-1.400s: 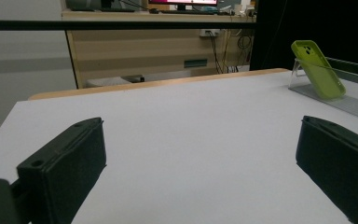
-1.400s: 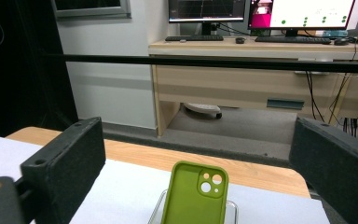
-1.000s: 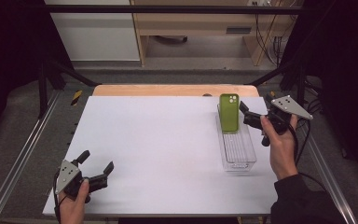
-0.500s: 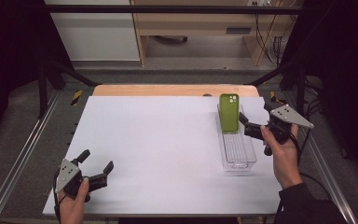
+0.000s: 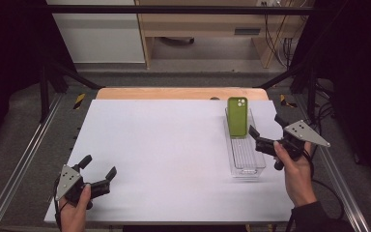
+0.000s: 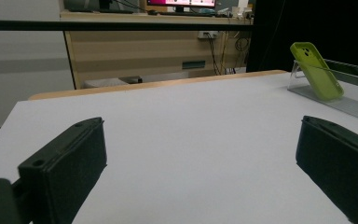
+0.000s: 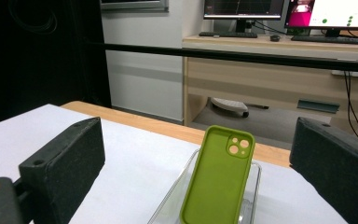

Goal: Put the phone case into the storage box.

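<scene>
A green phone case (image 5: 237,116) leans upright at the far end of a clear plastic tray (image 5: 245,166) on the right of the white table. In the right gripper view the green phone case (image 7: 218,176) stands ahead, between the two wide-apart jaws, some way off. My right gripper (image 5: 266,131) is open and hovers just right of the tray, holding nothing. My left gripper (image 5: 98,167) is open near the table's front left corner, also holding nothing. From the left gripper view the phone case (image 6: 316,70) and the tray (image 6: 354,106) appear far off at the right.
The white table top (image 5: 164,145) has a wooden strip (image 5: 174,93) along its far edge. Metal frame rails (image 5: 24,159) run along both sides. Beyond the table stand a wooden desk (image 7: 270,79) with monitors (image 7: 242,8) and a white cabinet (image 5: 96,34).
My right gripper has drawn back toward the front edge and slightly lower, away from the phone case. The left gripper stays where it was.
</scene>
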A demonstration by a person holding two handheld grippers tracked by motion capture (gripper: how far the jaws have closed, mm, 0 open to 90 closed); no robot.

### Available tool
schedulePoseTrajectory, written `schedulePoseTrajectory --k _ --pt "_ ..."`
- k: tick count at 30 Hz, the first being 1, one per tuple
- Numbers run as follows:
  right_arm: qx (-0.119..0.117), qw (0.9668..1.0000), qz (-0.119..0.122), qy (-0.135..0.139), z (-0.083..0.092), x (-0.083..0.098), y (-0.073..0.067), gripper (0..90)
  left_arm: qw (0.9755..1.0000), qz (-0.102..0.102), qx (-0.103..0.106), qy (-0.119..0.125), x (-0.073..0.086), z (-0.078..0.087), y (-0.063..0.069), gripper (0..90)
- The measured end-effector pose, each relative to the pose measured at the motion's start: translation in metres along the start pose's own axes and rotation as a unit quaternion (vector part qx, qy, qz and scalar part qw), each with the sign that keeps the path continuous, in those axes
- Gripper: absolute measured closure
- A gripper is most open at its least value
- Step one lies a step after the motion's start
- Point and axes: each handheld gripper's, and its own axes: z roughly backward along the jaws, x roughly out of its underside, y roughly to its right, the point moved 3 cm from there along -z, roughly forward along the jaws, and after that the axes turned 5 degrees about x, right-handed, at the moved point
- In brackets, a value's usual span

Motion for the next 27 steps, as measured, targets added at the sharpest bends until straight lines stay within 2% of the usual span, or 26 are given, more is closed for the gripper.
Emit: schedulePoseTrajectory --k 9,13,16,18,24,27 --pt "-0.005 1.0 0.006 0.001 0.018 0.013 0.0 3.1 1.0 -0.004 0.002 -0.002 0.0 -0.001 0.0 1.2" --pt "-0.01 0.9999 0.0 0.0 0.026 0.022 -0.001 3.0 1.0 -0.001 0.004 0.0 0.001 0.0 -0.001 1.1" --pt "-0.016 0.9998 0.009 -0.005 0.033 0.03 -0.004 3.0 1.0 0.004 0.0 0.001 0.001 0.0 -0.003 1.7" --pt "-0.015 0.9999 -0.001 -0.003 0.038 0.035 -0.005 3.0 1.0 0.0 0.001 0.002 0.0 0.001 -0.003 1.4" --pt "-0.012 0.9999 0.005 -0.002 0.05 0.048 -0.005 3.0 1.0 -0.006 0.004 0.003 -0.001 0.001 -0.002 1.4" --pt "-0.011 0.9999 0.001 0.002 0.056 0.052 -0.004 2.9 1.0 -0.005 0.004 0.003 0.0 0.0 -0.001 1.4"
